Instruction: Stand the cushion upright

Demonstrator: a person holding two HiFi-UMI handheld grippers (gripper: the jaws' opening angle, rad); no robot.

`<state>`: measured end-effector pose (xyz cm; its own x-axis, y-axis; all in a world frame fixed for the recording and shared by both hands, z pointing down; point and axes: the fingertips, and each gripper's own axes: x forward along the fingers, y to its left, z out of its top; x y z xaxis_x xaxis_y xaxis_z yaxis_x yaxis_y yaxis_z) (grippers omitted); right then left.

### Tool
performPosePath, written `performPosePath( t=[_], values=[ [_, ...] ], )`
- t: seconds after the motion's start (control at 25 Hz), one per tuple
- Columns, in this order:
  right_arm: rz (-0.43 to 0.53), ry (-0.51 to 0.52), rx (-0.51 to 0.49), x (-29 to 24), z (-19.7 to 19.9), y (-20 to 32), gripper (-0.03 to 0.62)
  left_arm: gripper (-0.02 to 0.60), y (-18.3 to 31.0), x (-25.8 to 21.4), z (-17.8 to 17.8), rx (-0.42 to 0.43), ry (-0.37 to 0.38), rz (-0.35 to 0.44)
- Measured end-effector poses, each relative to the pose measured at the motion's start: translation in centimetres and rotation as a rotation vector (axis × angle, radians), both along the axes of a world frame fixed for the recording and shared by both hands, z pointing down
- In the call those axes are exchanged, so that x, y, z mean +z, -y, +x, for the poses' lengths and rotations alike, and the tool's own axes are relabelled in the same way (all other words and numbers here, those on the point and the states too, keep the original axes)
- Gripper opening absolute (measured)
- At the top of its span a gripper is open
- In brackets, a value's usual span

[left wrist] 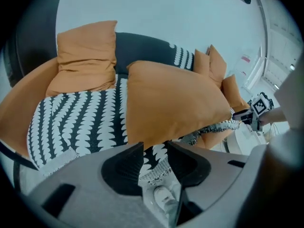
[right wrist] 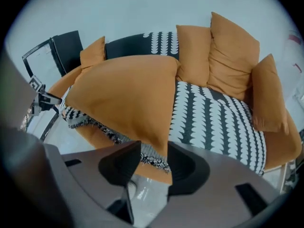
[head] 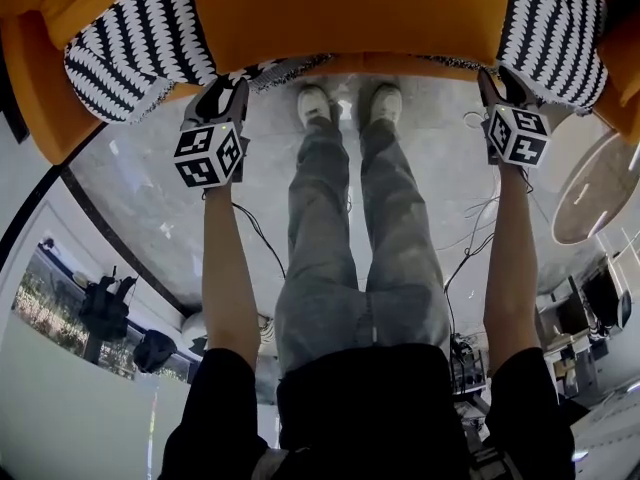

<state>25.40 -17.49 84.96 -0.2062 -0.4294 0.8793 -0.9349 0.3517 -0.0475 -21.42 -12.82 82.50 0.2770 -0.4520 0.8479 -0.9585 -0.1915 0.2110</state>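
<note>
A big orange cushion [head: 350, 13] lies flat along the front of the sofa seat, on a black-and-white patterned throw [head: 140, 48]. My left gripper [head: 222, 98] sits at the cushion's near left edge and my right gripper [head: 497, 86] at its near right edge. In the left gripper view the cushion [left wrist: 171, 103] ends just above the open left gripper [left wrist: 154, 163]; only the throw's fringe and a shoe show in the gap. In the right gripper view a corner of the cushion [right wrist: 128, 94] dips between the jaws of the open right gripper [right wrist: 151, 165], untouched by the pads.
More orange cushions [right wrist: 232, 56] stand against the sofa back, and another [left wrist: 85, 56] leans at the left end. A round white table [head: 600, 183] is to the right of the sofa. Cables [head: 470, 238] lie on the pale floor beside the person's shoes [head: 315, 103].
</note>
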Motion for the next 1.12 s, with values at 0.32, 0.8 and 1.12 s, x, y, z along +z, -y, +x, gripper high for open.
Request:
performPosePath(
  t=[0.32,0.8,1.12],
  values=[
    [-0.059,-0.030,-0.049,2.5,0.3,0.4,0.156,0.135,0.8,2.5,-1.4,-0.075,0.003,-0.067],
    [-0.067,-0.065,-0.054,2.8,0.5,1.4,0.155,0.138,0.8,3.7,-2.7,0.129,0.216,-0.130],
    [-0.054,-0.049,-0.067,2.0,-0.6,2.2,0.055,0.040,2.5,3.2,-1.6,0.132,0.214,-0.087]
  ],
)
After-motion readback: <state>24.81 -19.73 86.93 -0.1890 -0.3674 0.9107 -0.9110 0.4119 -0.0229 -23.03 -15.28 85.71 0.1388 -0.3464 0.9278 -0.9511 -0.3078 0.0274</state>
